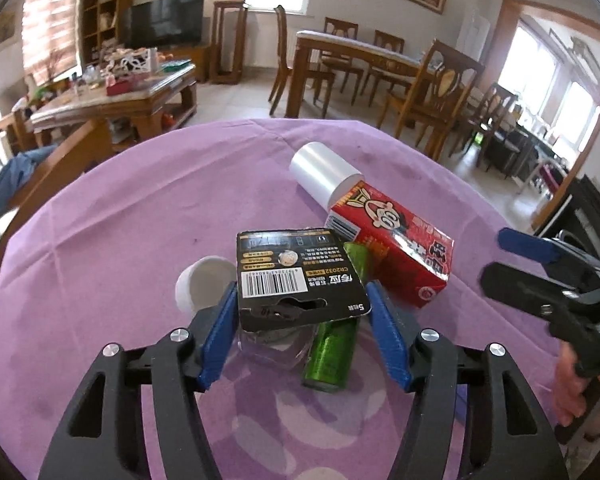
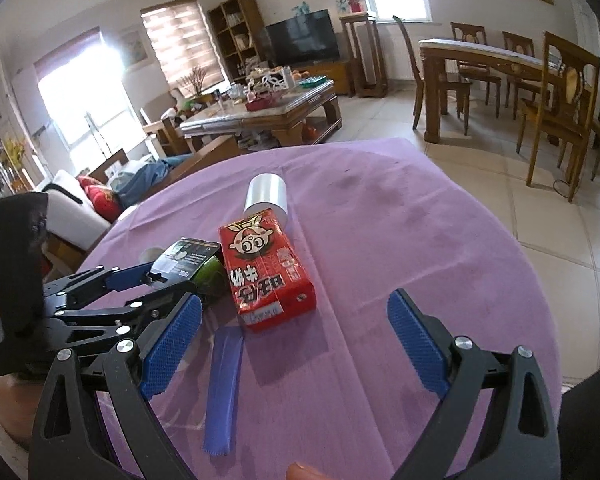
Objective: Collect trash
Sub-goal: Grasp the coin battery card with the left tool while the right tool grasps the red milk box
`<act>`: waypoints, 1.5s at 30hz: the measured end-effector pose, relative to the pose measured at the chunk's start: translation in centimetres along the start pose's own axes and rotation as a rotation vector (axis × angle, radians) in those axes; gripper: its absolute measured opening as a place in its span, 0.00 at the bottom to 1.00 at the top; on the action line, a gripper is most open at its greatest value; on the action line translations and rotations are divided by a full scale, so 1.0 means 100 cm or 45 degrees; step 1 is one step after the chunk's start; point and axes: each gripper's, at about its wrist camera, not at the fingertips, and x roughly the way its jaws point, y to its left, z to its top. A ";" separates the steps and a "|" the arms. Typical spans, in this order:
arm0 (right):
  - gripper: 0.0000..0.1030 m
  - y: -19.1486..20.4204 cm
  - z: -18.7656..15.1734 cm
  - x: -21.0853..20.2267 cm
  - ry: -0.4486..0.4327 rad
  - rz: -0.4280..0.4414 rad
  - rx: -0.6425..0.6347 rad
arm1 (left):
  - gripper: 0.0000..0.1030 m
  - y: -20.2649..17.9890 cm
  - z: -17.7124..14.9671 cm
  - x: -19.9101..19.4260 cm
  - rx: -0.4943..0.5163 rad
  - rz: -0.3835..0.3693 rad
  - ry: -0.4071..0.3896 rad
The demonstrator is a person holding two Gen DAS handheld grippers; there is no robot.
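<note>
- my left hand-held gripper [image 1: 302, 308] pinches the black battery card [image 1: 300, 276] by its side edges, so it can lift clear of the pile.
- my right hand-held gripper [image 2: 294, 340] is spread and empty, near the red carton [image 2: 266, 268].
- green wrapper [image 1: 332, 348], white cap [image 1: 204, 280], clear roll [image 1: 324, 172] and a blue strip [image 2: 222, 388] lie about the purple desk [image 1: 140, 200].

The black battery card [image 1: 300, 276] reads "CR2032" beside a barcode (printed upside down); the red carton [image 1: 396, 248] bears large Chinese characters, too distorted to read
</note>
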 end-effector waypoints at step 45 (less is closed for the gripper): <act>0.49 -0.015 0.001 0.005 -0.045 0.213 0.147 | 0.58 0.012 0.070 0.077 0.153 0.139 0.107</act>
